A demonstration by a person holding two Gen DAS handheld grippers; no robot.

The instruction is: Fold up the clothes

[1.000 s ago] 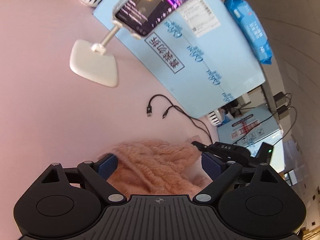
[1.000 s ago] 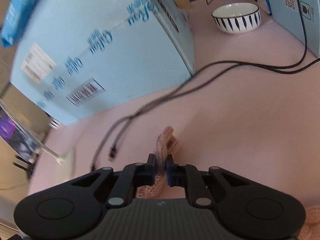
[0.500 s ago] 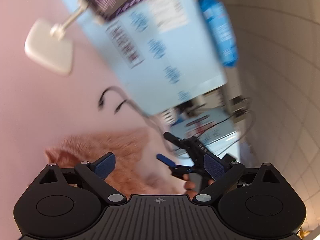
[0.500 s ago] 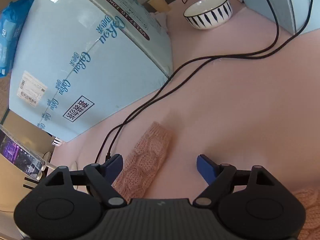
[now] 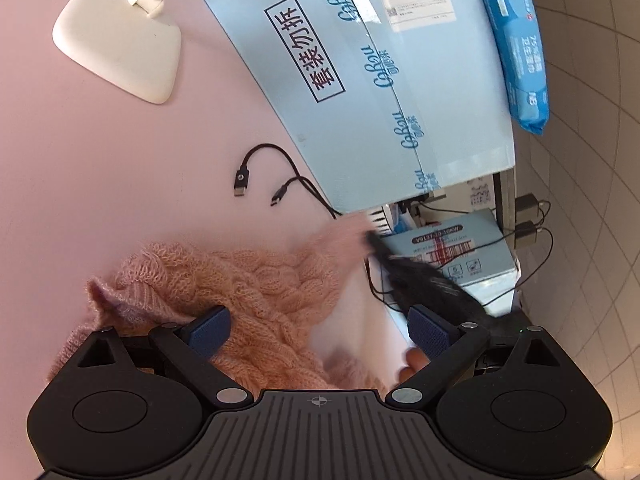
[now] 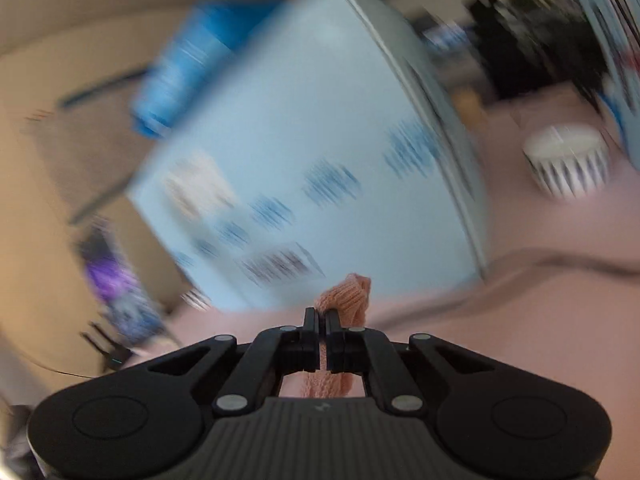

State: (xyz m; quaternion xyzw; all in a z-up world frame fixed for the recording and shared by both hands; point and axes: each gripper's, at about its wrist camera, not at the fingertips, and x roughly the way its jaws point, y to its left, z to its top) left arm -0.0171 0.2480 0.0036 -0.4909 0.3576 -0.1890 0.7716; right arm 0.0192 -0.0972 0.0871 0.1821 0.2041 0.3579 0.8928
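On pink table [image 5: 80,184]: right gripper [image 6: 322,322] clamped on sweater [image 5: 256,280] cuff; left gripper [image 5: 320,332] wide, idle. I flag risk: thin pinch slipping, sleeve snagging cable [image 5: 296,176].

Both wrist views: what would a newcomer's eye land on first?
The pink cable-knit sweater, heaped on the pink table just ahead of the open left tool. Next, the right tool shut on a sweater end, its view motion-blurred. Behind looms a pale blue printed carton.
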